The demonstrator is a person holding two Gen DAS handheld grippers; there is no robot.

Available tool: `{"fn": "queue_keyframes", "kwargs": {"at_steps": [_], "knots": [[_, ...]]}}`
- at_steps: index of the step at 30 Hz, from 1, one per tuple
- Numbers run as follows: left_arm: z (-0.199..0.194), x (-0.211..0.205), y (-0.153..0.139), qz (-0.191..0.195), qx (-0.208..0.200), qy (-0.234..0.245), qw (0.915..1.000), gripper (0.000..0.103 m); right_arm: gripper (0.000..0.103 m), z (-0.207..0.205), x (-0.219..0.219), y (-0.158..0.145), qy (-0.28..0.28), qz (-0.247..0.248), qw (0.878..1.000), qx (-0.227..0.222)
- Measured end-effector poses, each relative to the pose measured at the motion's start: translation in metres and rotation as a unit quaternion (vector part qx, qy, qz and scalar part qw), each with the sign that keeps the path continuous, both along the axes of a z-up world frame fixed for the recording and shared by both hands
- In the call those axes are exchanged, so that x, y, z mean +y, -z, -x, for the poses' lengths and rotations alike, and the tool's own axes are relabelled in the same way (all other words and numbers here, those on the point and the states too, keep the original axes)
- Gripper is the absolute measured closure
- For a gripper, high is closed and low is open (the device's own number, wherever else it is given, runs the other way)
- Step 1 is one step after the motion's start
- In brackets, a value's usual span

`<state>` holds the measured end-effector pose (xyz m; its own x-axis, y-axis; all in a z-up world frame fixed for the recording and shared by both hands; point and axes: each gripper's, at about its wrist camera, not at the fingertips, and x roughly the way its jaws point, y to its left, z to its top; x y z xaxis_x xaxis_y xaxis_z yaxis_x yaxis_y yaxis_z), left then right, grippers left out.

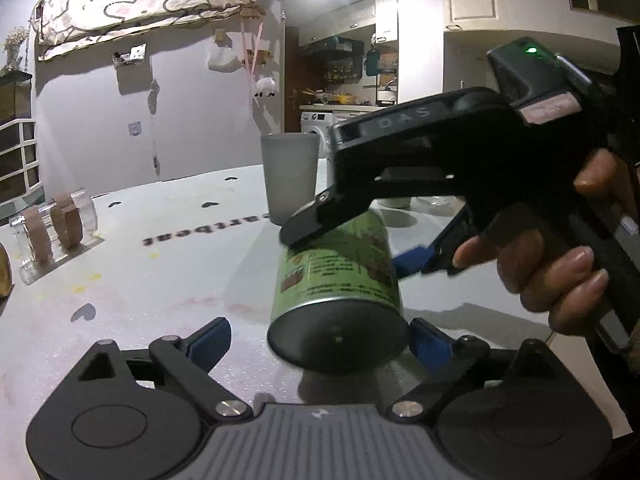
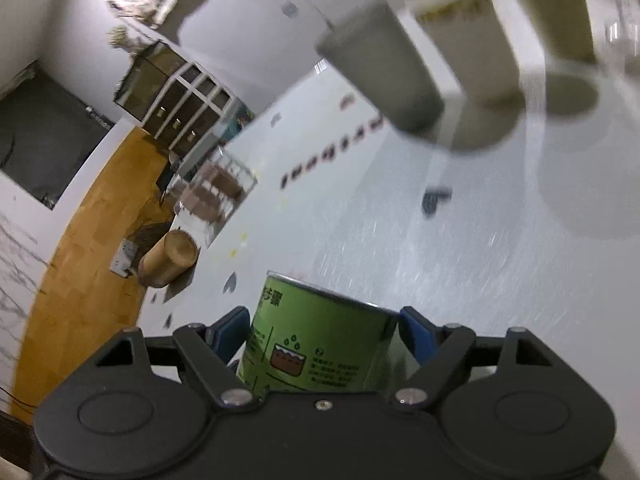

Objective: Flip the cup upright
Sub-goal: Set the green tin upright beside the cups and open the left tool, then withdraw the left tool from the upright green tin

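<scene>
A white table (image 1: 168, 280) printed with small dark hearts fills the foreground, a kitchen behind it. The right tool (image 2: 322, 330) is clamped on the green cup (image 1: 340, 276), blue pads pressed to both sides. In the left wrist view the cup is tilted above the table, its dark round end facing the camera, and the person's right hand (image 1: 560, 268) wraps the tool's handle, fingers curled under, the tool angled down toward the left. The left tool (image 1: 320, 340) sits low near the table, jaws spread wide, holding nothing. A grey cup (image 1: 290, 178) stands behind.
</scene>
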<state>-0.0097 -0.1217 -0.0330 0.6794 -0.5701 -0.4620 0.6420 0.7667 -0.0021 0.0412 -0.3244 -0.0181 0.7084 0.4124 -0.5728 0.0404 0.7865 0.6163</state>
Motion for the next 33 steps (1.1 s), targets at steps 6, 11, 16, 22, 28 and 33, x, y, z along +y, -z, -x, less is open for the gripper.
{"fn": "queue_keyframes", "kwargs": {"at_steps": [6,11,16,22,28,33], "knots": [[0.000,0.003,-0.001,0.010,0.001,-0.002,0.9999,0.007,0.021,0.013,-0.018,-0.021,0.052,0.119,0.989,-0.065],[-0.003,0.004,0.000,0.015,0.010,-0.004,0.9998,0.007,0.022,0.012,-0.032,-0.029,0.107,0.241,0.958,-0.115],[-0.006,0.007,0.001,0.019,0.016,-0.008,0.9997,0.007,0.022,-0.002,-0.044,-0.023,0.144,0.384,0.900,-0.147],[-0.007,0.008,0.002,0.021,0.020,-0.008,0.9995,0.007,0.022,-0.031,-0.070,-0.012,0.184,0.451,0.866,-0.115],[-0.008,0.010,0.003,0.022,0.023,-0.010,0.9994,0.007,0.022,-0.040,-0.084,-0.004,0.199,0.444,0.868,-0.099],[-0.008,0.010,0.003,0.023,0.023,-0.011,0.9994,0.007,0.021,-0.039,-0.075,0.000,0.188,0.456,0.863,-0.106]]}}
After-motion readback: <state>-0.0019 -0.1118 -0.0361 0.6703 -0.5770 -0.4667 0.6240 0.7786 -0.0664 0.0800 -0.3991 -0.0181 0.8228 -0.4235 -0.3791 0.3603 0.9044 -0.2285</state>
